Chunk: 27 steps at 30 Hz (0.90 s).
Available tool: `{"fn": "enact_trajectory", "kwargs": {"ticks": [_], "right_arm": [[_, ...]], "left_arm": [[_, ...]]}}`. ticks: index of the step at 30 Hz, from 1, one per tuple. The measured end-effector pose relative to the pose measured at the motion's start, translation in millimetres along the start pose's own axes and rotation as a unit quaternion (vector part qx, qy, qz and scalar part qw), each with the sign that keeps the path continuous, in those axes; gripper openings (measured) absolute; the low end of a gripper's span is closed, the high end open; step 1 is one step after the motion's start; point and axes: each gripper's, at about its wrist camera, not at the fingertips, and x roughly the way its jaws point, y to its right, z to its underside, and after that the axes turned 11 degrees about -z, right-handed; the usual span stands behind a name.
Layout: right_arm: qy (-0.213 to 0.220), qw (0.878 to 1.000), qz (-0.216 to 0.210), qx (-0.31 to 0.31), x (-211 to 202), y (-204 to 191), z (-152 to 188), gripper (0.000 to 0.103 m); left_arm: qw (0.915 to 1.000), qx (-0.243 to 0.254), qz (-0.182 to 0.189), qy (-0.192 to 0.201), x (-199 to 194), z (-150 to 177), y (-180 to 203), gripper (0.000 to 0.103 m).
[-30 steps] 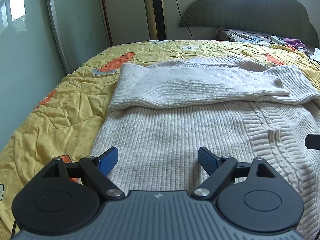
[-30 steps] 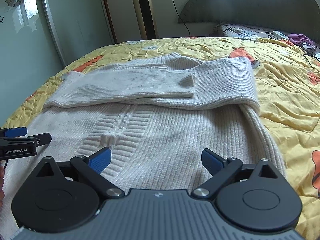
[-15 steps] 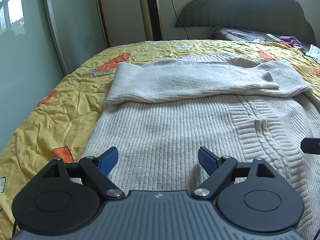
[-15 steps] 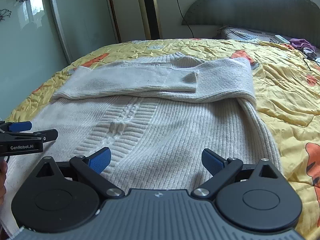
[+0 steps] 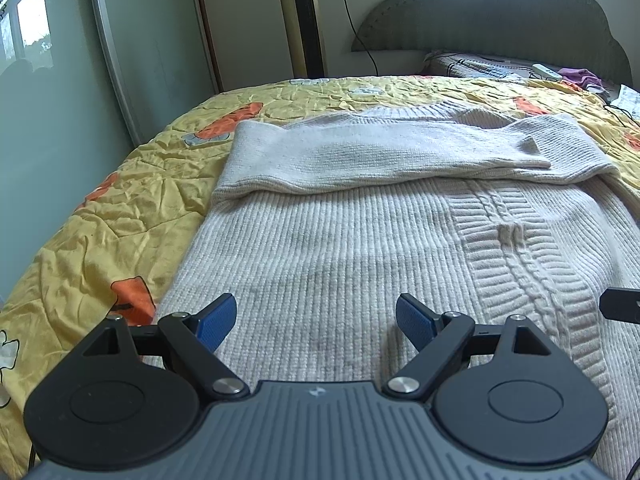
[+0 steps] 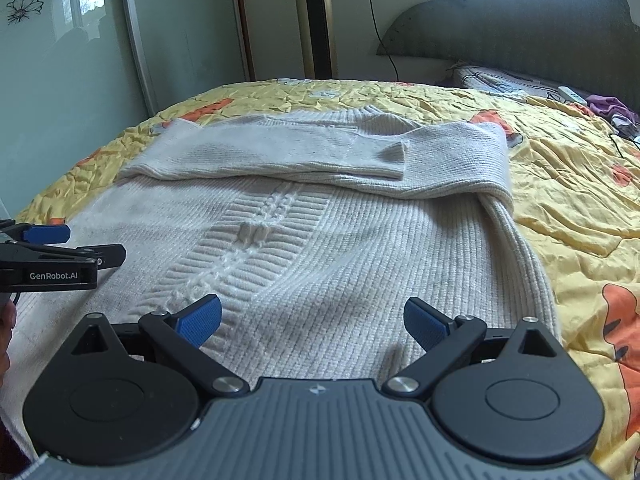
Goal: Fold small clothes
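Observation:
A cream knitted sweater (image 5: 360, 248) lies flat on the bed, its two sleeves (image 5: 380, 152) folded across the chest at the far end; it also shows in the right wrist view (image 6: 320, 248). My left gripper (image 5: 316, 320) is open and empty, low over the near left part of the sweater. My right gripper (image 6: 312, 320) is open and empty over the near right part. The left gripper also shows from the side at the left edge of the right wrist view (image 6: 60, 256).
The yellow bedspread (image 5: 120, 208) with orange prints covers the bed. A grey headboard (image 5: 500, 24) with a pillow, a remote and purple cloth is at the far right. A glass sliding door (image 5: 60, 80) and a tall tower fan (image 5: 304, 20) stand beyond the bed.
Both grippers have pulled back toward the near hem and tilted up slightly; the sweater looks farther away. Both stay open and the sweater has not moved.

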Motion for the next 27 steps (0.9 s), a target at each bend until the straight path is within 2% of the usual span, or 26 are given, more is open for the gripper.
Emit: {"fn": "enact_trajectory", "kwargs": {"ticks": [20,27], "right_arm": [[-0.007,1.000,-0.001,-0.020,-15.9,-13.2,10.6,0.099],[-0.006,1.000,-0.007,-0.027,-27.6,-13.7,15.3,0.099]], "left_arm": [[1.0000,0.005,0.002,0.001,-10.0,5.0,2.2,0.087],[0.9994,-0.001,0.034,-0.002,-30.9,13.0,-21.4,0.087]]}}
